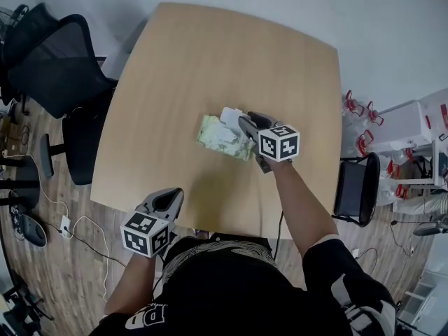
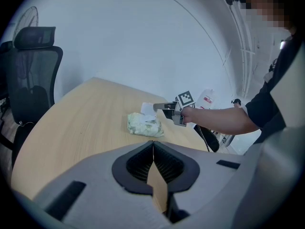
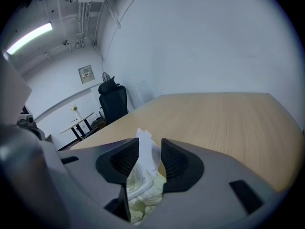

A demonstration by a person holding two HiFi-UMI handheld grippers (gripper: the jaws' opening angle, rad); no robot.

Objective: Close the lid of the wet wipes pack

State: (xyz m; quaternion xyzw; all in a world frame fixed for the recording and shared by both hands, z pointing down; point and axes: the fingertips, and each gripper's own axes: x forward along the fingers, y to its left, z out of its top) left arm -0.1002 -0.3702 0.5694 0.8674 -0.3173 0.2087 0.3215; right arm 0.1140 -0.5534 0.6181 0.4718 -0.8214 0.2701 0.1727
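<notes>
The right tool [image 3: 150, 157] is released, jaws either side of the raised white lid [image 3: 144, 146] of the wet wipes pack [image 1: 218, 138], which lies on the bench [image 1: 210, 61] beneath it. The left tool [image 2: 153, 149], well apart, is clenched empty.

This is an office or meeting room: a large pale wooden table [image 1: 210, 68] stands on a wood-plank floor [image 1: 63, 278], with black mesh swivel chairs [image 1: 59, 68] beside it. Plain white walls [image 3: 214, 42], a long strip light [image 3: 29, 37] under exposed ceiling pipes [image 3: 85, 15] and a white cable [image 1: 87, 219] trailing across the floor fit a workplace. A small round side table [image 3: 78, 122] stands further back.
</notes>
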